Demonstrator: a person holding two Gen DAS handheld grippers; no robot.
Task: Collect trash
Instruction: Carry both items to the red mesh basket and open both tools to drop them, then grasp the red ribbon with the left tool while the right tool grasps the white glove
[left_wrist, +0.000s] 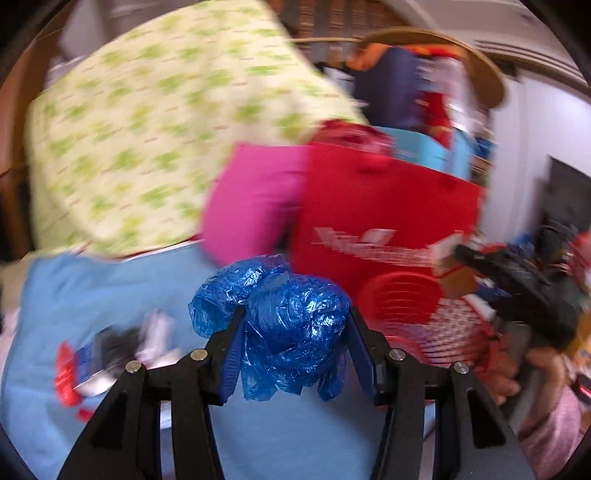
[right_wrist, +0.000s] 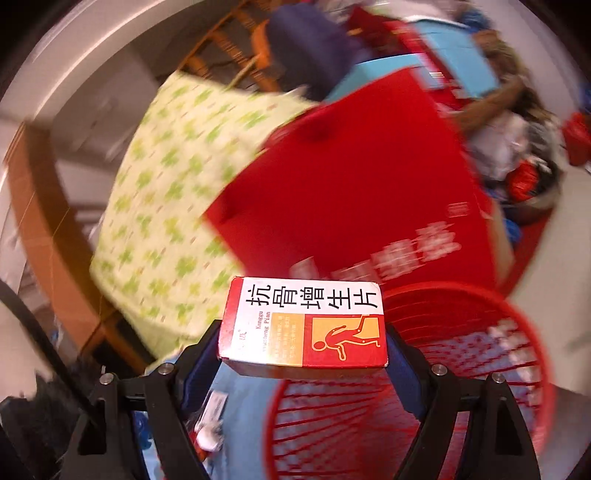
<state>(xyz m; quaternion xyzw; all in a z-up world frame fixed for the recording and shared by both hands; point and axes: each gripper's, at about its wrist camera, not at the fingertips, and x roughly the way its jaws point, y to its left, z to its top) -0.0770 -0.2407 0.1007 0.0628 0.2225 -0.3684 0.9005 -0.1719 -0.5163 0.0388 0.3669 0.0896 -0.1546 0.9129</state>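
A cluttered home: patterned bedding (left_wrist: 147, 129), piled clothes (right_wrist: 517, 147), wooden furniture (right_wrist: 48, 229).

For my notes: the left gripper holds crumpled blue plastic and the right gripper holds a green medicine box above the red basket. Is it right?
Not quite. In the right wrist view the medicine box in the right gripper is red and white, not green. The rest stands.

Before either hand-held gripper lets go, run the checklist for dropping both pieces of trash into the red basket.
1. Left hand-held gripper holds the blue plastic bag: ok.
2. Right hand-held gripper holds the medicine box: ok.
3. Medicine box above the red basket opening: ok, the opening lies just beyond and below it.
4. Blue plastic bag above the basket: not ok, it hangs over the blue cloth, with the basket to its right.
5. Room left in the basket: cannot tell, too blurred.
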